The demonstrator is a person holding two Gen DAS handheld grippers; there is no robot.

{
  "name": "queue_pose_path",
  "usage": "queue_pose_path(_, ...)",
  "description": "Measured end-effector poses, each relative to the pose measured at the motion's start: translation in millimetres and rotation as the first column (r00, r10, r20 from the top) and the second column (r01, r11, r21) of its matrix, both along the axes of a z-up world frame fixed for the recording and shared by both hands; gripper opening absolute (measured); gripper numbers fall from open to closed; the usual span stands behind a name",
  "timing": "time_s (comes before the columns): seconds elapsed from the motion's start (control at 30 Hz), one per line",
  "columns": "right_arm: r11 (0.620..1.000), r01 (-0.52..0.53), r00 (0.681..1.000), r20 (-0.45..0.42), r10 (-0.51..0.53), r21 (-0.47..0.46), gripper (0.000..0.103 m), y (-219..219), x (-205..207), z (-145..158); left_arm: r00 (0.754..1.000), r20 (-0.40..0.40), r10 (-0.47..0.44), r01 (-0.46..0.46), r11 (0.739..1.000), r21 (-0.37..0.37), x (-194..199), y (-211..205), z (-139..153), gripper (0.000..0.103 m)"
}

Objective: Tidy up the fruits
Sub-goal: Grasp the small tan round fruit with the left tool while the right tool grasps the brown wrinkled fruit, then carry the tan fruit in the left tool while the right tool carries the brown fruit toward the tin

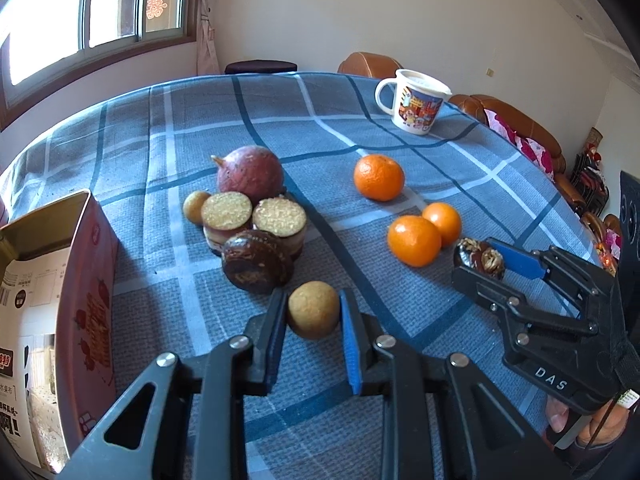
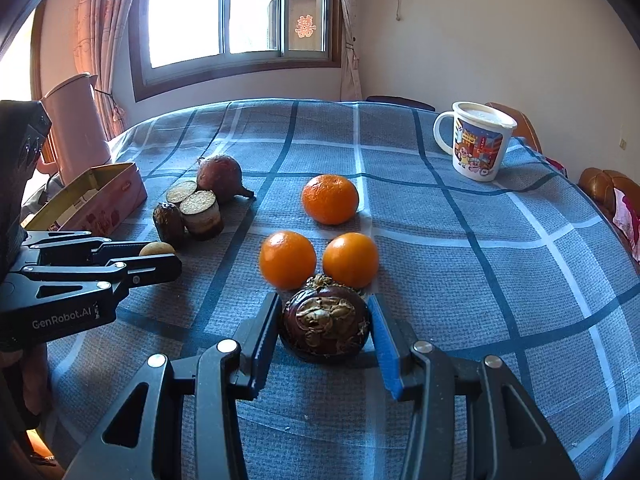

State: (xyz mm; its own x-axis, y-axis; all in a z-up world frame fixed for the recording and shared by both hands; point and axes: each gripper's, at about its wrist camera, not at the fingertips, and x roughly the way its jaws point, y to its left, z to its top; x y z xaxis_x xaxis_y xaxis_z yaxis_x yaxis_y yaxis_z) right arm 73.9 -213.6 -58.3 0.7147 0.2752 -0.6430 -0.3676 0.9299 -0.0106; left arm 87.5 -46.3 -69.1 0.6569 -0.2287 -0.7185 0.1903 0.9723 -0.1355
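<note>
The left gripper (image 1: 313,312) squeezes a small tan ball fruit (image 1: 313,310) on the desk (image 1: 460,168), ready to lift it. The right gripper (image 2: 325,326) hugs a dark brown fruit (image 2: 325,326) at 6 o'clock below three oranges (image 2: 330,199), maybe for the tin box (image 1: 86,280)

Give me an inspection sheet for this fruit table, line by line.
Surface: blue plaid tablecloth, wrinkled.
Job's things: three oranges; round tan fruit; dark wrinkled fruit; reddish root beside cut brown rounds.
Clutter: lidded cartoon mug; open tin box; pink jug.
Grippers: left gripper jaws shut on the round tan fruit; right gripper jaws against the dark wrinkled fruit.
Cables: nothing seen.
Surroundings: window, curtains, brown sofa.
</note>
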Motion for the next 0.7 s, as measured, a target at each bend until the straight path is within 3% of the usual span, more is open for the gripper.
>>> queue_pose_path(0.3, 0.999, -0.025, 0.998, 0.062, 0.023, 0.036, 0.046, -2.6, -8.6, 5.4, 0.996, 0.091, 0.004, -0.004, 1.000, 0.008, -12.0, -0.8, 11.4, 0.027)
queue_pose_path(0.7, 0.998, -0.034, 0.992, 0.125, 0.027, 0.049, 0.046, -3.3, -17.6, 9.2, 0.989, 0.145, 0.021, -0.022, 1.000, 0.005, -20.0, 0.5, 17.3, 0.027)
